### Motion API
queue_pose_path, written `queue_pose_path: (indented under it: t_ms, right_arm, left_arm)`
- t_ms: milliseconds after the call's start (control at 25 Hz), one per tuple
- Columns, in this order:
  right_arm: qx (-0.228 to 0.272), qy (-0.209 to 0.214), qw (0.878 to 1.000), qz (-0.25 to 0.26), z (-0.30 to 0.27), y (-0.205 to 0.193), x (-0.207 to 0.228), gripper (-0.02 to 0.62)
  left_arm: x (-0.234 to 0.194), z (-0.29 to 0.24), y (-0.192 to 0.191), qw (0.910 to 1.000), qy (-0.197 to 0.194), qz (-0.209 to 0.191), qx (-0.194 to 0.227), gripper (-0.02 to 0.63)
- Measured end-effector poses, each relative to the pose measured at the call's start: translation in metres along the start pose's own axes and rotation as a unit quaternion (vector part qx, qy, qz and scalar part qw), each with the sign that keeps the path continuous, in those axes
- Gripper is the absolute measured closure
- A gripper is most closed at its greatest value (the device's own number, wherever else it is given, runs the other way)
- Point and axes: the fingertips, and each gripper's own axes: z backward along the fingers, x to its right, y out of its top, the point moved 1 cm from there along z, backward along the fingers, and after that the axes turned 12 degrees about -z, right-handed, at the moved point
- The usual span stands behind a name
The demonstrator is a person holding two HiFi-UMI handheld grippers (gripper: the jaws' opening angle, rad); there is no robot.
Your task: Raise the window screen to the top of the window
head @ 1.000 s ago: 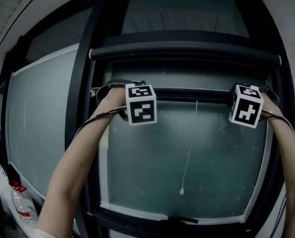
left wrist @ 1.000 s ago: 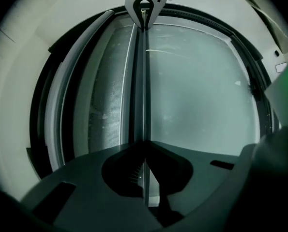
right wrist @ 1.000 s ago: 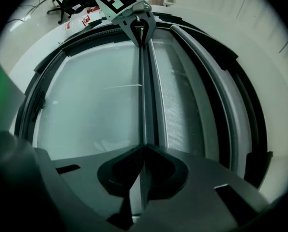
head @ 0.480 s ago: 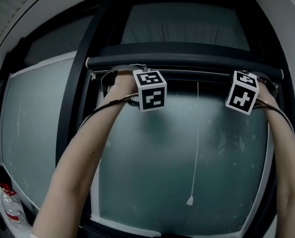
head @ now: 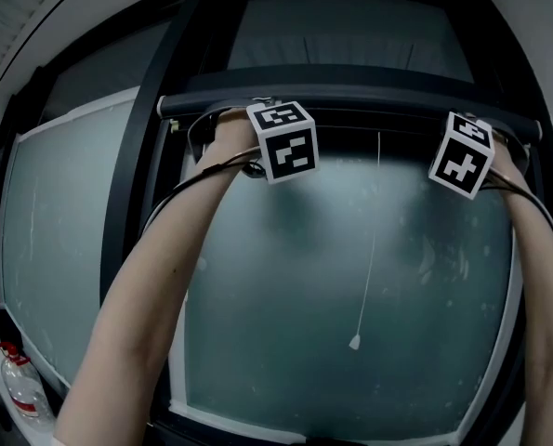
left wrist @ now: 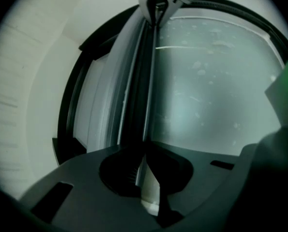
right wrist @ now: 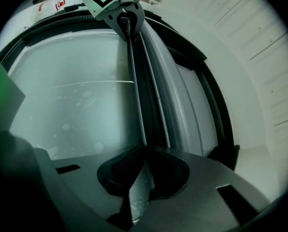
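Left gripper (left wrist: pixel 144 154): jaws almost together, pinching the thin lip of the bottom bar (left wrist: pixel 143 81), which runs straight away from them up the frame.
Right gripper (right wrist: pixel 143 151): same narrow pinch on the bar toward its other end. The jaws have just been opening a shade, with the lip between the pads.
Why two holds: one grip toward each end likely keeps the bar level, so it does not skew in the frame.
Forearms (head: pixel 137 323): both reach up from the lower edge of the head view, with the marker cubes (head: pixel 283 142) in the upper third.
Bar position: upper part of the head view, just under the dark roller housing (head: pixel 369 100) across the window top.
Window screen: mesh not distinguishable, presumably wound into the housing.
Progress: judged nearly finished, with only a small lift left.
Pane (head: pixel 285 277): dusty and fully exposed below the bar.
Pull cord (head: pixel 369 249): hangs slack right of centre, apparently unused.
Bottle (head: pixel 20 393): lower left corner, well apart.
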Motion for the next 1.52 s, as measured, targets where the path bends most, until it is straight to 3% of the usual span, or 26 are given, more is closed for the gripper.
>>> queue_pose_path:
  t_ms: [80,200,240,320,400,480,560,600,640,680,760,840,960,1080,1160,1240,1360,1520]
  right_arm:
    - [0.018,-0.022,0.999,-0.045,0.005,-0.001,0.004,0.569]
    - [0.061,-0.074,0.984,-0.151,0.018,-0.006,0.010,0.546]
    - [0.075,-0.084,0.973,-0.203,0.022,-0.011,0.007,0.551]
    - [0.096,-0.062,0.944,-0.309,0.027,-0.022,-0.014,0.555]
    - [0.112,-0.027,0.917,-0.382,0.032,-0.031,-0.040,0.557]
    - [0.127,-0.003,0.897,-0.423,0.041,-0.038,-0.067,0.555]
    - [0.139,0.019,0.878,-0.458,0.055,-0.045,-0.098,0.555]
    - [0.144,0.031,0.863,-0.482,0.064,-0.049,-0.115,0.555]
    - [0.151,0.044,0.844,-0.512,0.075,-0.053,-0.134,0.557]
    - [0.158,0.058,0.822,-0.543,0.087,-0.058,-0.154,0.570]
    - [0.170,0.087,0.781,-0.594,0.115,-0.069,-0.196,0.588]
    - [0.172,0.111,0.750,-0.629,0.147,-0.083,-0.240,0.588]
    - [0.148,0.147,0.722,-0.660,0.202,-0.105,-0.310,0.588]
    - [0.112,0.167,0.690,-0.695,0.266,-0.132,-0.369,0.588]
    - [0.089,0.162,0.669,-0.720,0.304,-0.151,-0.400,0.588]
    - [0.062,0.157,0.662,-0.731,0.334,-0.167,-0.429,0.588]
    - [0.030,0.172,0.665,-0.726,0.368,-0.175,-0.472,0.588]
    - [0.017,0.196,0.685,-0.701,0.409,-0.166,-0.514,0.588]
  left_arm:
    - [-0.005,0.005,-0.001,0.9959,0.009,0.077,0.046,0.580]
    - [-0.011,0.019,-0.008,0.9756,0.076,0.173,0.112,0.555]
    - [-0.008,0.023,-0.007,0.9685,0.091,0.195,0.126,0.549]
    - [0.011,0.026,0.001,0.9522,0.071,0.254,0.154,0.560]
    - [0.035,0.035,0.014,0.9268,0.052,0.324,0.182,0.560]
    - [0.067,0.051,0.024,0.8894,0.051,0.407,0.202,0.560]
    - [0.113,0.070,0.032,0.8306,0.033,0.508,0.226,0.560]
    - [0.142,0.079,0.037,0.7997,0.016,0.552,0.236,0.560]
    - [0.171,0.089,0.040,0.7759,-0.001,0.584,0.239,0.560]
    - [0.201,0.099,0.042,0.7623,-0.014,0.603,0.235,0.560]
    - [0.256,0.125,0.047,0.7555,-0.028,0.618,0.216,0.560]
    - [0.307,0.158,0.049,0.7543,-0.038,0.626,0.195,0.560]
    - [0.382,0.210,0.057,0.7530,-0.087,0.626,0.182,0.560]
    - [0.449,0.268,0.073,0.7406,-0.155,0.629,0.177,0.560]
    - [0.480,0.303,0.076,0.7406,-0.164,0.632,0.157,0.560]
    - [0.500,0.333,0.081,0.7362,-0.171,0.637,0.150,0.566]
    - [0.526,0.368,0.089,0.7150,-0.197,0.653,0.154,0.582]
    - [0.573,0.395,0.086,0.7144,-0.192,0.661,0.124,0.597]
